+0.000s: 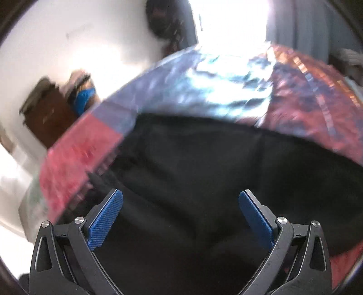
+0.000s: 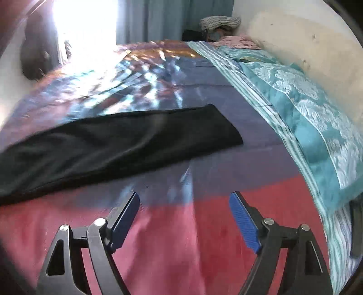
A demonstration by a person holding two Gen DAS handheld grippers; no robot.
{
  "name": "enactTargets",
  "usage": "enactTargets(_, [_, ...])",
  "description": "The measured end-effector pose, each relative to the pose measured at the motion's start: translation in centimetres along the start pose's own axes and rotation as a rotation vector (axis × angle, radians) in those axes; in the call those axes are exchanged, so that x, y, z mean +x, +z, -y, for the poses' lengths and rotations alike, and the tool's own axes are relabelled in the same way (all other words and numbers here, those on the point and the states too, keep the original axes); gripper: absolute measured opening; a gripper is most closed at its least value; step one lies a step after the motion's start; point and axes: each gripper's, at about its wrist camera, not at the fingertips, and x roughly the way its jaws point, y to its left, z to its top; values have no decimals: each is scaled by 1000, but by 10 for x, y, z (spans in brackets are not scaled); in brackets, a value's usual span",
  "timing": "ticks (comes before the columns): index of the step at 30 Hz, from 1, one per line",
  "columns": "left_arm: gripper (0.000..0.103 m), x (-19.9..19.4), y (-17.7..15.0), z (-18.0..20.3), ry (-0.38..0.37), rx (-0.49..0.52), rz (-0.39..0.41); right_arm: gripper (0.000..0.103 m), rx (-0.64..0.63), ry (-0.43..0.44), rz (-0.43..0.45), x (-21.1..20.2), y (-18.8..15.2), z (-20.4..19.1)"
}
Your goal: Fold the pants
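Black pants point(image 1: 204, 177) lie flat on a shiny patchwork bedspread point(image 1: 226, 86) of pink, blue and orange. In the left wrist view they fill the lower middle, and my left gripper point(image 1: 180, 195) hangs open and empty just above them. In the right wrist view the pants point(image 2: 109, 147) stretch as a long band from the left edge to a leg end at mid-right. My right gripper point(image 2: 184, 197) is open and empty over the pink part of the bedspread point(image 2: 172, 238), nearer than the pants and apart from them.
A teal patterned quilt point(image 2: 306, 118) runs along the bed's right side by a cream wall point(image 2: 295, 34). Pillows and clothes point(image 2: 222, 25) sit at the far end. A brown cabinet point(image 1: 50, 118) stands left of the bed. A bright window point(image 2: 84, 20) glares behind.
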Motion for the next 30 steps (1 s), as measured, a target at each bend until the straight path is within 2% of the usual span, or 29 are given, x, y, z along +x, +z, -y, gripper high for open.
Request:
enactTargets(1, [103,15,-9,1,1,-3,-41,81,51,-13,-38,27,6,7])
enactTargets(2, [103,25,-18,2,-12,-14,-42,81,81,-7,-65,43,4,11])
enactTargets(3, [103,23,-24,-1,-25,-33,7,95,95,-1,-86,55,-2,18])
enactTargets(4, [103,21,-24,-1,-25,-36,22,103,110,2,-79,63,-4,28])
enactTargets(5, [103,22,-24,0,-20,-31,15,103,133,28,-80,61,-4,35])
enactTargets(9, [103,24,-24,-2,-34,-35,19,103,101,-11,-82,54,-7,30])
enactTargets(12, [103,20,-26,-2,-23,-33,34,103,122,15,-82,51,-5,33])
enactTargets(30, [103,16,-25,0,3,-21,38,103,116,9,-80,55,-8,39])
